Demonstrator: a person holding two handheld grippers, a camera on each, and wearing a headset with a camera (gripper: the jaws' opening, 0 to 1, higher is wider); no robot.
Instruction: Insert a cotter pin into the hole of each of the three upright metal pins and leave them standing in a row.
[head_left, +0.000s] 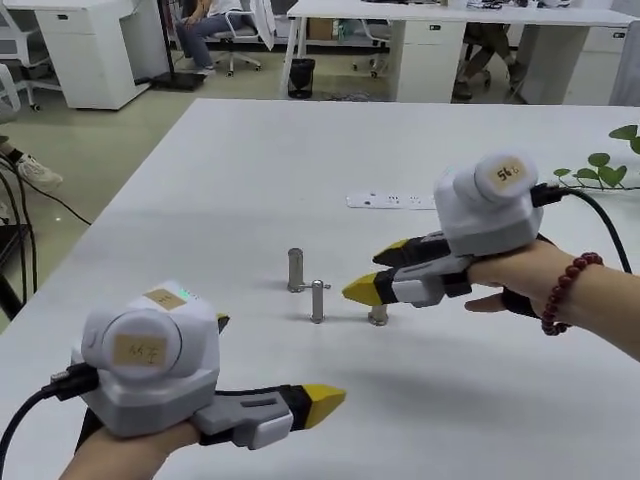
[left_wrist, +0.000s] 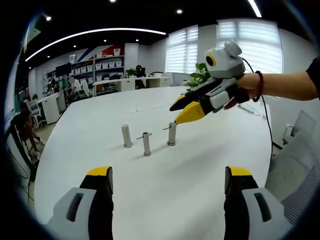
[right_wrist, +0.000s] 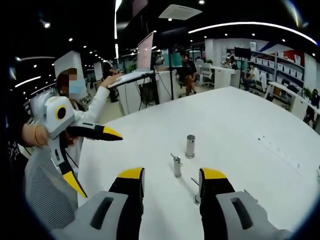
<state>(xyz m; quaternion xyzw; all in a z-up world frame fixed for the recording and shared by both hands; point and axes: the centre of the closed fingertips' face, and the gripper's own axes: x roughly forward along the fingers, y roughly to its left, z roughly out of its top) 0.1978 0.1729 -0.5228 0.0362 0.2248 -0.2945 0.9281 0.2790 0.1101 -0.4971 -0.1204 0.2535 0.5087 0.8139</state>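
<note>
White table (head_left: 250, 160) roomy around three pins (head_left: 317, 300), left tool (left_wrist: 167, 175) spread, right tool (right_wrist: 172, 176) spread

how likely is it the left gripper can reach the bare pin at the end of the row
Likely yes. The left gripper is open and faces the row across bare table. The bare pin stands at the end away from the right gripper, which hovers by the other end pin.
</note>
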